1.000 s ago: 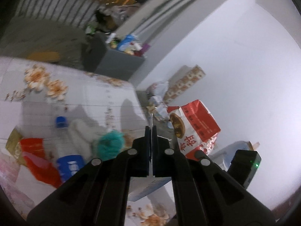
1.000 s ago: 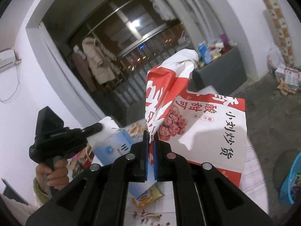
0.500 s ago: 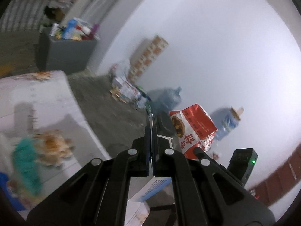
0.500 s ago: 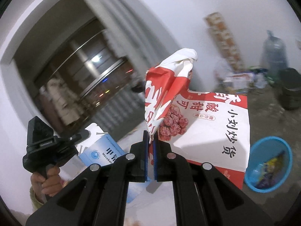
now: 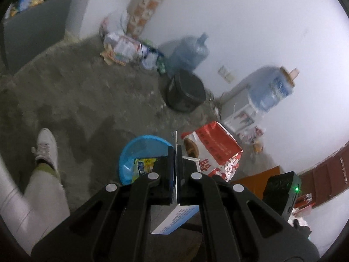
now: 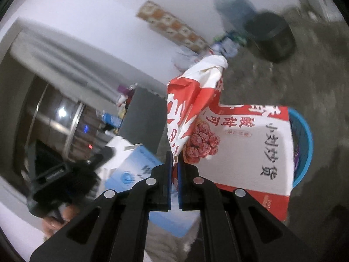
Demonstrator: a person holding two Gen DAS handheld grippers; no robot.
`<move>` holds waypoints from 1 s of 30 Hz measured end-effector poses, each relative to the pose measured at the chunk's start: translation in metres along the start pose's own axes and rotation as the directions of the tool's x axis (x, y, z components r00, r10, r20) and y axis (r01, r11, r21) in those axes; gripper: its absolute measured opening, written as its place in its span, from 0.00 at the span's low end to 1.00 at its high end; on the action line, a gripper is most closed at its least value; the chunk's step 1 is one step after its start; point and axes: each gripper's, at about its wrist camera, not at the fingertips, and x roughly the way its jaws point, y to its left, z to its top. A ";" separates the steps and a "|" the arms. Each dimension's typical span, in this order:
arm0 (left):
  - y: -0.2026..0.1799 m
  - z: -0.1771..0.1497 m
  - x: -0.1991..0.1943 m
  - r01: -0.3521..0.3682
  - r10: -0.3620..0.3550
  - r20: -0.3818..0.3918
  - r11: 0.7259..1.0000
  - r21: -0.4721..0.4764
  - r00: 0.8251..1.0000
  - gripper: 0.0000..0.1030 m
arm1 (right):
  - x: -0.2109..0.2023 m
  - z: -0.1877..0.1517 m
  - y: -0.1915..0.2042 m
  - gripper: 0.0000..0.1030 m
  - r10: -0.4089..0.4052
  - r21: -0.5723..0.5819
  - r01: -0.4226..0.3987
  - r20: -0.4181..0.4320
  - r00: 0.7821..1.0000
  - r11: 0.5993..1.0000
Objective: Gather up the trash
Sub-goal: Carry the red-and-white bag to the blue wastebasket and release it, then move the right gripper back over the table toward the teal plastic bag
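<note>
With a white-and-blue box [image 5: 174,220] pinched in the left gripper [image 5: 174,150] and a red snack bag [image 6: 240,152] in the right gripper [image 6: 174,159], both are judged carried over the blue basin [image 5: 139,144], where release is needed next.

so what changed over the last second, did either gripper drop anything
No drop. Both grippers swung away from the flowered table toward the floor, so the blue basin now sits just below them. The left gripper keeps the blue-and-white box, and the right gripper keeps the red snack bag.
</note>
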 end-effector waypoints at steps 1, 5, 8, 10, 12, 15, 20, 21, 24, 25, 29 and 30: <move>-0.001 0.003 0.019 -0.015 0.015 -0.017 1.000 0.007 1.000 0.00 | 0.006 0.002 -0.009 0.05 0.003 0.033 -0.003 0.001 1.000 0.999; 0.007 0.011 0.080 -0.046 0.047 -0.069 0.999 0.017 0.997 0.06 | 0.043 0.011 -0.065 0.08 0.026 0.192 -0.025 -0.003 1.000 0.981; 0.028 0.007 0.132 -0.136 0.133 -0.152 0.991 -0.012 0.979 0.42 | 0.071 0.014 -0.115 0.33 -0.078 0.273 0.087 -0.042 0.996 0.958; 0.044 0.002 0.141 -0.172 0.161 -0.174 0.984 -0.050 0.972 0.45 | 0.085 0.010 -0.136 0.49 -0.176 0.299 0.189 -0.070 0.982 0.935; 0.055 -0.003 0.142 -0.163 0.144 -0.188 0.982 -0.090 0.971 0.47 | 0.092 0.003 -0.154 0.50 -0.199 0.319 0.225 -0.113 0.974 0.921; 0.057 -0.006 0.127 -0.162 0.148 -0.163 0.984 -0.071 0.975 0.52 | 0.093 -0.002 -0.159 0.55 -0.193 0.332 0.221 -0.115 0.974 0.917; 0.047 0.001 0.096 -0.168 0.162 -0.096 0.984 -0.053 0.982 0.59 | 0.089 0.001 -0.158 0.55 -0.193 0.328 0.218 -0.105 0.975 0.919; 0.042 0.001 0.088 -0.168 0.163 -0.083 0.985 -0.051 0.983 0.61 | 0.082 0.001 -0.156 0.55 -0.193 0.320 0.216 -0.103 0.976 0.922; 0.030 0.001 0.055 -0.176 0.175 -0.025 0.984 -0.032 0.984 0.64 | 0.070 0.003 -0.138 0.55 -0.193 0.261 0.212 -0.097 0.976 0.942; 0.025 0.000 0.041 -0.176 0.176 -0.003 0.984 -0.024 0.984 0.65 | 0.067 0.005 -0.127 0.55 -0.194 0.237 0.211 -0.096 0.976 0.948; 0.007 -0.012 -0.018 -0.175 0.175 0.068 0.985 0.002 0.982 0.71 | 0.053 0.005 -0.068 0.56 -0.202 0.067 0.207 -0.075 0.976 0.976; 0.004 -0.017 -0.033 -0.182 0.181 0.079 0.983 0.012 0.980 0.72 | 0.047 0.005 -0.053 0.59 -0.205 0.019 0.207 -0.064 0.977 0.978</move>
